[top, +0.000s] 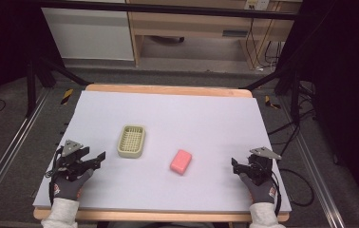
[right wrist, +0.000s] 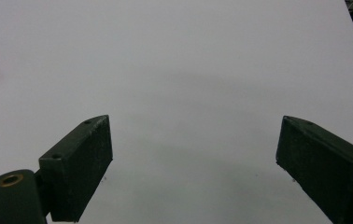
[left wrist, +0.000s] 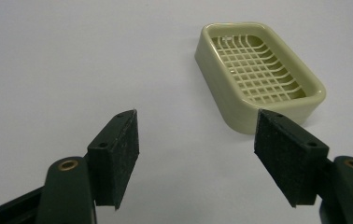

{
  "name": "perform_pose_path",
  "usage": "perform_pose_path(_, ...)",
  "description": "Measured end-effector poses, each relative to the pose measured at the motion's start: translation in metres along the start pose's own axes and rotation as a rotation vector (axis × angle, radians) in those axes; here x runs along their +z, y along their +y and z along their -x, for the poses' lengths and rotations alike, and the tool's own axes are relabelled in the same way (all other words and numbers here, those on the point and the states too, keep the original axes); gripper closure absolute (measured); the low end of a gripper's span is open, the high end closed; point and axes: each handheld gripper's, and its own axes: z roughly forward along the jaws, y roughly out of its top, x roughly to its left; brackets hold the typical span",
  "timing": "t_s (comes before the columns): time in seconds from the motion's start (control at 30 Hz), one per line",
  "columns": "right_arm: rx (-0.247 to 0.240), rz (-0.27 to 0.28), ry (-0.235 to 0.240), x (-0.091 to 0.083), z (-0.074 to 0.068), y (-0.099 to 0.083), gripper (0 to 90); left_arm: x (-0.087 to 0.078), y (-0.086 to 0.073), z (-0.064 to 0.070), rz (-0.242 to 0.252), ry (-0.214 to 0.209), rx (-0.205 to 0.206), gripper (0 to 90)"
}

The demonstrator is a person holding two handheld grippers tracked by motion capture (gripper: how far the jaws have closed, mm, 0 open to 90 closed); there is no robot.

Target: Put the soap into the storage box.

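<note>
Nearby, pink soap (top: 181, 161) beside soap dish (top: 131, 141)

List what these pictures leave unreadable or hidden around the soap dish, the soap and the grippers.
- Soap dish: its floor under the grid, hidden by the grid, left gripper view.
- Pink soap: any embossing, too small, high view.
- Right gripper: jaw gap, too small and dark, high view.
- Forearms: cut off by the bottom edge, high view.
</note>
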Motion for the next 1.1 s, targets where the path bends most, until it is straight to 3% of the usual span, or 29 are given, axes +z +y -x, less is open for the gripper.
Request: perform_pose_path(1.1, 0.023, -0.025, -0.006, 0.001, 0.000, -0.001, 10.2, 0.002, 0.020, 0.046, 0.025, -0.081, 0.070, 20.7)
